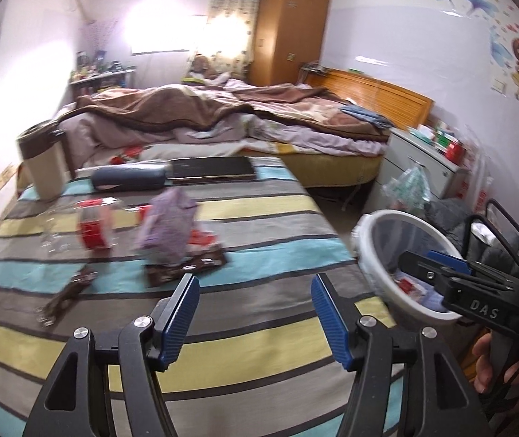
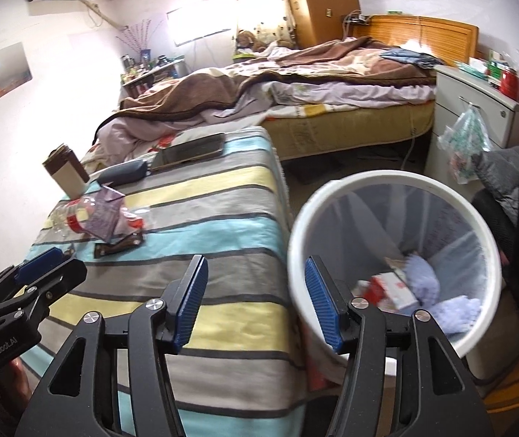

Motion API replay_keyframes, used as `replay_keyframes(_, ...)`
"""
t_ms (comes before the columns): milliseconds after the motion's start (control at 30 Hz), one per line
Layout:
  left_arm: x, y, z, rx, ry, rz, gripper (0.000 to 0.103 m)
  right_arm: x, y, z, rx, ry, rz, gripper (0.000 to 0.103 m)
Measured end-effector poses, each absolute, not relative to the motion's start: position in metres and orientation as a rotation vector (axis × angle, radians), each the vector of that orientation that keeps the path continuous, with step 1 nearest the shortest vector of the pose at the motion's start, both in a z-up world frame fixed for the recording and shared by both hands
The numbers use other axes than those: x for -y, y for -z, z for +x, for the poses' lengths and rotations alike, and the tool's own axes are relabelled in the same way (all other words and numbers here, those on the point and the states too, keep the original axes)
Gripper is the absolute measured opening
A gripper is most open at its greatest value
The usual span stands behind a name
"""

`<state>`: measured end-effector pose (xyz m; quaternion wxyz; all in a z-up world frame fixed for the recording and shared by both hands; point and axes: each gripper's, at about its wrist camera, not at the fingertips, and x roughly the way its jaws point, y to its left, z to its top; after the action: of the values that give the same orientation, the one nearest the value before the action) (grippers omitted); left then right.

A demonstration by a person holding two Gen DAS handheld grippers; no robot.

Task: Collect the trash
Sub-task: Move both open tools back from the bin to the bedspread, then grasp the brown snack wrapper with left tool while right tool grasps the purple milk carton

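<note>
Blue-padded left gripper point(image 1: 256, 320) and right gripper point(image 2: 256, 304) both hang released, empty. Striped cloth-covered table point(image 1: 259, 331) bears the trash: crumpled purple wrapper point(image 1: 168, 227), red-labelled clear bottle point(image 1: 93, 231), brown wrapper point(image 1: 186, 267). White round bin point(image 2: 394, 182) stands just beside. Approach the purple wrapper squarely. Legible: "DAS", "GenRobot.AI".

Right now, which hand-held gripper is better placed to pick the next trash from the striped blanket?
Left hand-held gripper: open, facing the purple crumpled wrapper; the right hand-held gripper is at the white round bin.
</note>
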<state>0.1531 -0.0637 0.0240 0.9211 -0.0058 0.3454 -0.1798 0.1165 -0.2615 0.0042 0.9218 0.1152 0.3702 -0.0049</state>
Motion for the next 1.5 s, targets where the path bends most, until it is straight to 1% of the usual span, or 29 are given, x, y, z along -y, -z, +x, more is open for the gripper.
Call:
replay_keyframes(400,-0.028,-0.015,0.165,-0.724,0.203,-0.068,0.064,0.209,-0.006,0.139,-0.758,-0.102,0.251,0.059)
replay_keyframes(500,-0.045,-0.008,0.171,-0.743,0.152,-0.038,0.065,0.194,-0.003,0.146,-0.764,-0.137,0.252,0.059)
replay_keyframes(700,-0.065,0.010,0.185,-0.792,0.138,-0.001,0.065,0.161,0.006,0.161,-0.798,-0.181,0.206,0.060)
replay_keyframes(767,-0.068,0.016,0.191,-0.803,0.120,0.046,0.065,0.156,0.007,0.165,-0.806,-0.185,0.207,0.060)
replay_keyframes(967,-0.081,0.031,0.221,-0.857,0.114,0.070,0.065,0.146,0.008,0.178,-0.815,-0.189,0.220,0.060)
replay_keyframes(1167,-0.082,0.046,0.235,-0.909,0.172,0.067,0.065,0.132,0.012,0.195,-0.829,-0.197,0.219,0.060)
replay_keyframes(1333,-0.092,0.053,0.244,-0.933,0.194,-0.010,0.065,0.124,0.015,0.208,-0.831,-0.217,0.247,0.060)
replay_keyframes(1400,-0.098,0.055,0.248,-0.934,0.190,-0.047,0.062,0.119,0.016,0.213,-0.834,-0.216,0.242,0.060)
replay_keyframes(1500,-0.100,0.053,0.249,-0.916,0.191,-0.059,0.049,0.113,0.020,0.220,-0.843,-0.219,0.241,0.060)
